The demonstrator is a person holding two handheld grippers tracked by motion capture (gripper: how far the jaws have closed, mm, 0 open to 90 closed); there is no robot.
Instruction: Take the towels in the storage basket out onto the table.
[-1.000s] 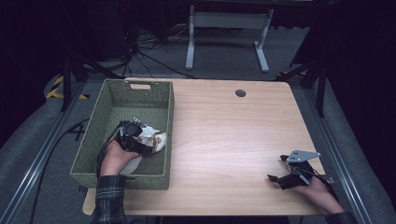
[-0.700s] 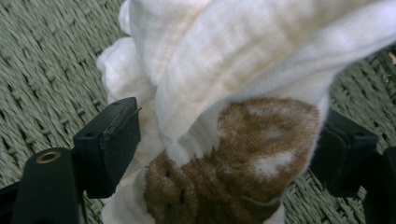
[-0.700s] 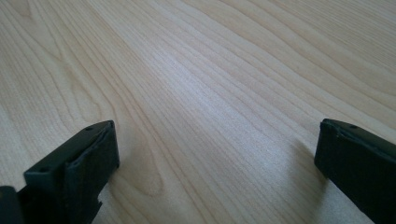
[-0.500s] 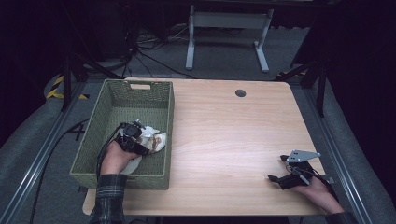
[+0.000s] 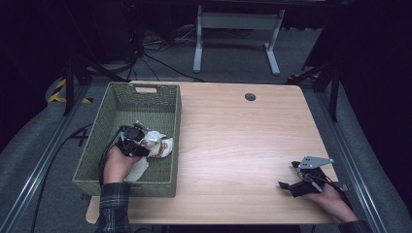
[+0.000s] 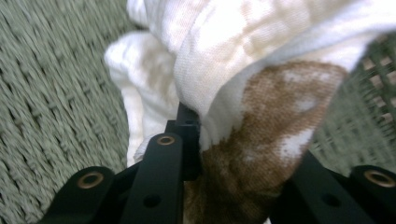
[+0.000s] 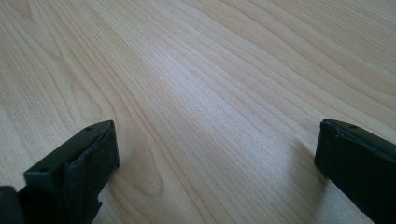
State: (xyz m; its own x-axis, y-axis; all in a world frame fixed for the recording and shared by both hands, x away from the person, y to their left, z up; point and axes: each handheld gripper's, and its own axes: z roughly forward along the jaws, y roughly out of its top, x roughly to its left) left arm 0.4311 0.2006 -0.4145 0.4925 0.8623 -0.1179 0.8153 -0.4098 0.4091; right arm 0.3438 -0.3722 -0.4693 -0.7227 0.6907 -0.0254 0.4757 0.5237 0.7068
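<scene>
Your left gripper has just been closing, and its jaws now pinch a fold of the cloth, white with a brown stain, which bunches between them in the left gripper view. The cloth lies inside the basket, toward its 3 o'clock wall and a little below the middle, with more white fabric trailing back toward 6 o'clock beside your hand. To do this pick well, make sure the pinch holds cloth alone and not the woven floor beneath it; I judge a straight lift is best, high enough that the hanging tail clears the rim before you carry it toward 3 o'clock over the surface. Go slowly, since a loose fold can slip out. Your left hand comes in from 6 o'clock, forearm over the near rim, with the gripper pointing toward 2 o'clock and tipped down into the basket. Your right gripper rests on the surface near its 5 o'clock corner, jaws spread wide with nothing between them, pointing toward 9 o'clock, your right hand behind it.
</scene>
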